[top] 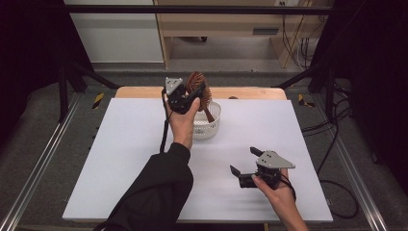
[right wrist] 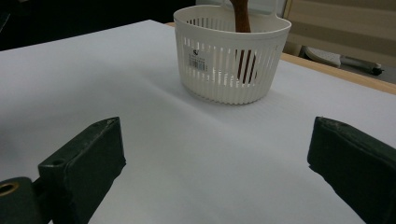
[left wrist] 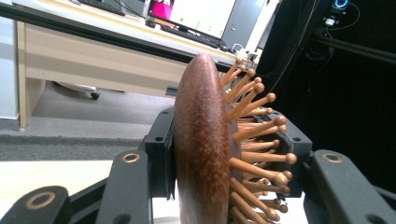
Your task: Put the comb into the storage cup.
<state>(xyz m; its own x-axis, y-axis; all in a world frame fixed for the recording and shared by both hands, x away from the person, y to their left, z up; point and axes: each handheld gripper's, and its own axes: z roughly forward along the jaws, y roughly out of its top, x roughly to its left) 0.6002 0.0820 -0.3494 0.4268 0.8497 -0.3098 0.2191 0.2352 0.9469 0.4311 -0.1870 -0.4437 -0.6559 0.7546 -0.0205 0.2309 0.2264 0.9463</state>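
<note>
Two black grippers are working: the left gripper (top: 192, 96) is clamping a brown wooden hairbrush (top: 198, 86) over the white slatted plastic basket (top: 211, 126), while the right gripper (top: 243, 161) is resting with jaws apart.

I see grey floor (top: 226, 67) beyond the counter, a pale wooden desk (top: 216, 24) at the back, cables (top: 337, 134) trailing right, a lit monitor (left wrist: 201, 14) on it.

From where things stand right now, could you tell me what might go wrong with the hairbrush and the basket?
The left gripper clamps the wooden hairbrush across its head, one pad on the bristle pins, so it could slip or twist. The handle already stands in the light white basket, which nothing steadies; the open right gripper sits apart, so a push might tip it.
</note>
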